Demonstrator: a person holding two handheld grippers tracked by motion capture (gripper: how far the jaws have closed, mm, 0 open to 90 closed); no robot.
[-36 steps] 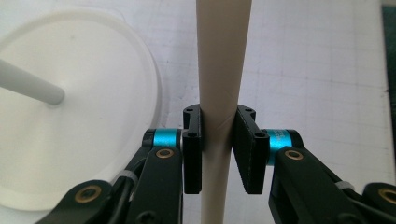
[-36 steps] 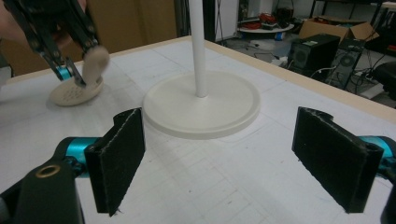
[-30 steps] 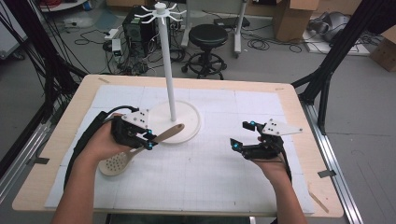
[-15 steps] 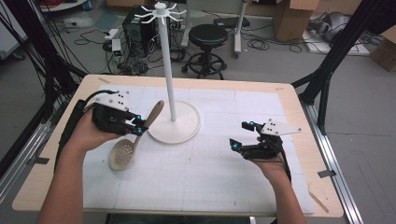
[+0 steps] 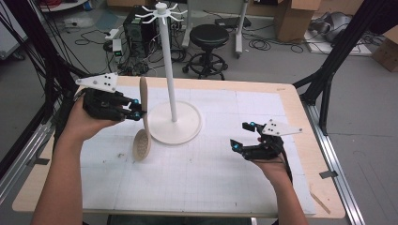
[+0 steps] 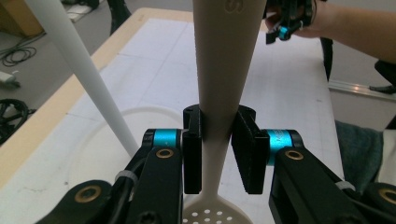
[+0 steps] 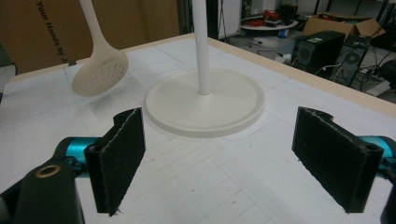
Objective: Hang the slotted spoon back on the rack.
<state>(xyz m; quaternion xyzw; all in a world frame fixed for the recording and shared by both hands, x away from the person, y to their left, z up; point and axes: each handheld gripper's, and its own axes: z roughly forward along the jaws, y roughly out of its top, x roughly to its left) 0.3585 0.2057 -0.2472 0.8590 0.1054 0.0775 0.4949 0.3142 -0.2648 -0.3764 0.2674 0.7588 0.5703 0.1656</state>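
L tongs [image 5: 136,111] clamped on slotted spoon [image 5: 141,143] handle, off table; R tongs [image 5: 244,136] wide open, empty.

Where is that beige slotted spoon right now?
In the high view the slotted spoon hangs upright at the table's left side, gripped by its handle in the left hand-held gripper, just left of the white stand.

The stand [image 5: 172,123] rises from the table [image 5: 291,98], its base behind the table's middle. Left of the stand hangs the slotted spoon [image 5: 141,140], upright, bowl down and clear of the table, in the left gripper [image 5: 135,109]. Right of the stand, nearer the person, is the right gripper [image 5: 240,136].
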